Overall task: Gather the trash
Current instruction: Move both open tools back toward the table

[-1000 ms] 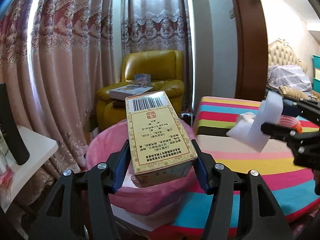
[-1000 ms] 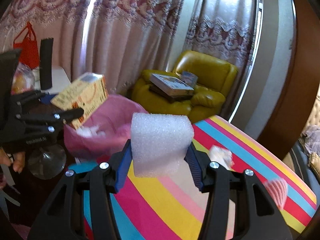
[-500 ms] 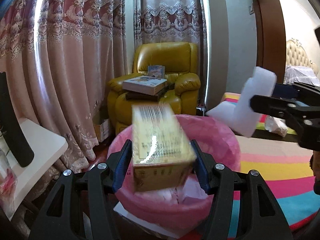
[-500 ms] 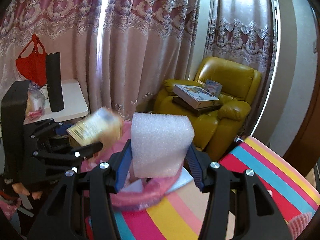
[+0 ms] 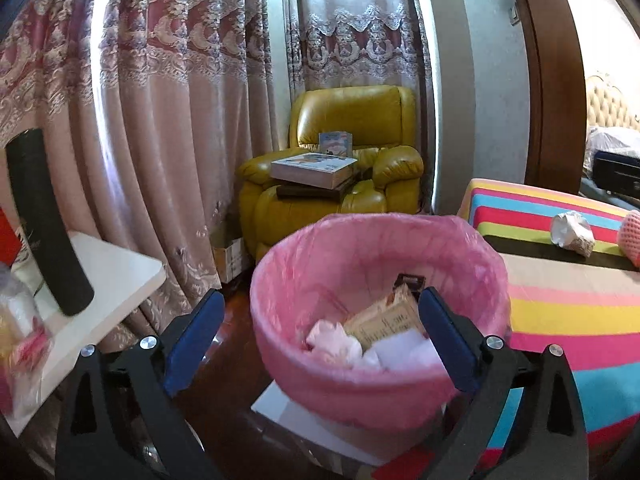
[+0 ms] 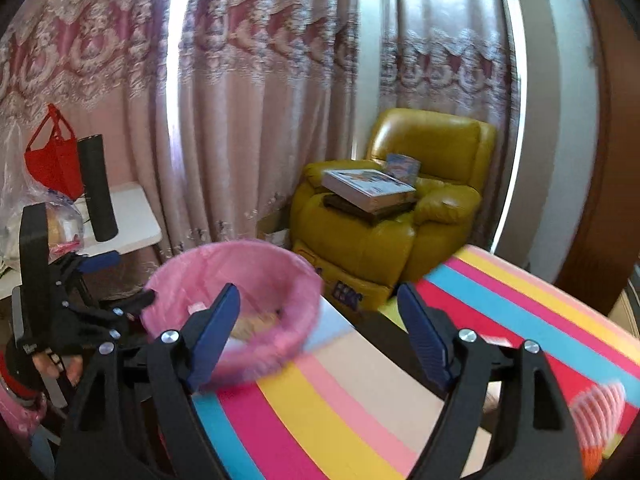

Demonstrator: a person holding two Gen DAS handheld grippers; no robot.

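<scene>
Your left gripper [image 5: 318, 316] is wide open with nothing in it, right over the pink trash bin [image 5: 492, 264]. The yellow box [image 5: 386, 316] lies inside the bin, tilted, next to some white foam [image 5: 404, 350] and a pale crumpled bit.

Your right gripper [image 6: 320, 330] is wide open too, with nothing between its blue pads [image 6: 424, 336]. It sits above the striped table [image 6: 360, 416], near the bin.

A crumpled paper ball [image 5: 572, 234] lies on the stripes, and a pink foam net [image 5: 630, 236] sits just beside it. Behind the bin stands a yellow armchair [image 5: 348, 120] with books on it.
</scene>
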